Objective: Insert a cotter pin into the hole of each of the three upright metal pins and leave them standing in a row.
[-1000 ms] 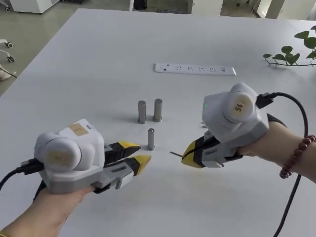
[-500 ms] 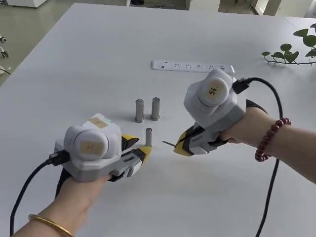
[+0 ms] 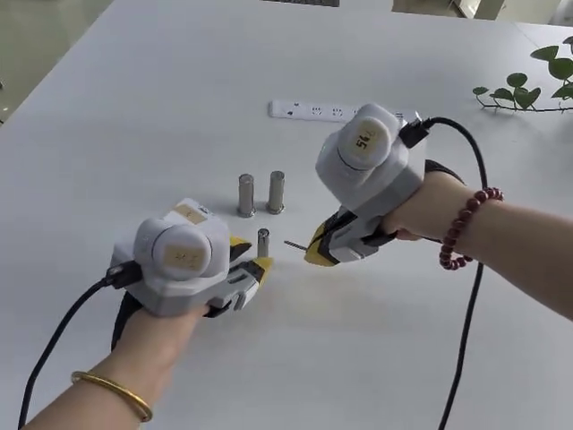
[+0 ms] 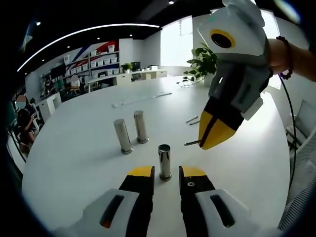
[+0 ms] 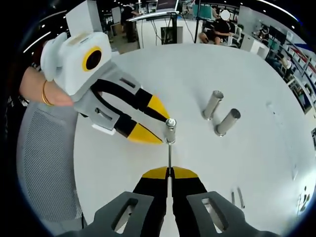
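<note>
Three upright metal pins stand on the white table. The near pin (image 3: 263, 242) (image 4: 164, 161) (image 5: 171, 129) stands at the tips of my left gripper (image 3: 252, 256) (image 4: 167, 173), whose jaws are open on either side of it. The two far pins (image 3: 245, 195) (image 3: 277, 192) stand side by side behind it. My right gripper (image 3: 312, 255) (image 5: 169, 174) is shut on a thin cotter pin (image 3: 294, 244) (image 5: 169, 160). The cotter pin points at the near pin from the right, its tip a short way off the pin's top.
A white power strip (image 3: 309, 110) lies farther back on the table (image 3: 161, 107). A green plant (image 3: 528, 88) reaches in at the back right. Loose cotter pins (image 4: 192, 120) (image 5: 236, 197) lie right of the metal pins. Cables trail from both grippers.
My left gripper has moved forward until its open jaws flank the near pin. My right gripper has carried the cotter pin leftward, closer to that pin.
</note>
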`<control>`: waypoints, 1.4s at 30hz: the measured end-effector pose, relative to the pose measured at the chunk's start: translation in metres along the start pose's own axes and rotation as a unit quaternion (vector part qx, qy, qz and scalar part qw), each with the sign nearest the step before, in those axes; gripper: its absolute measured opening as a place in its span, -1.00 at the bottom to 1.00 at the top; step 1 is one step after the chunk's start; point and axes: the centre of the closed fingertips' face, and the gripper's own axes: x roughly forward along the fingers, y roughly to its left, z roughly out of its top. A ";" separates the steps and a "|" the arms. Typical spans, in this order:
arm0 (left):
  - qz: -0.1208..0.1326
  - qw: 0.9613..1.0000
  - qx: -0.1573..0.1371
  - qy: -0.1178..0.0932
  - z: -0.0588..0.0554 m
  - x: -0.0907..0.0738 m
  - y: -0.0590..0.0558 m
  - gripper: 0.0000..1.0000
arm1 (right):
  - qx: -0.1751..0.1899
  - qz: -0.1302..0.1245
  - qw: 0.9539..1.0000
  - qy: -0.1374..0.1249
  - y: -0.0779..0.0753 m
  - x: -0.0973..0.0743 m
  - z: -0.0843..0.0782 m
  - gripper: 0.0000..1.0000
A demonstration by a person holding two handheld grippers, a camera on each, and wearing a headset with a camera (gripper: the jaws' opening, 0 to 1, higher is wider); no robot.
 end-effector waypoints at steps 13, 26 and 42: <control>0.007 1.000 -0.002 -0.004 0.002 0.012 0.002 -0.68 | -0.014 0.000 1.000 0.013 -0.003 0.004 0.005 -1.00; 0.005 1.000 -0.016 0.001 -0.002 0.013 0.003 -0.85 | -0.025 0.004 1.000 0.015 0.002 0.008 0.013 -1.00; 0.006 1.000 -0.014 -0.002 -0.002 0.015 0.003 -0.86 | -0.070 -0.004 0.997 0.025 -0.005 0.013 0.021 -1.00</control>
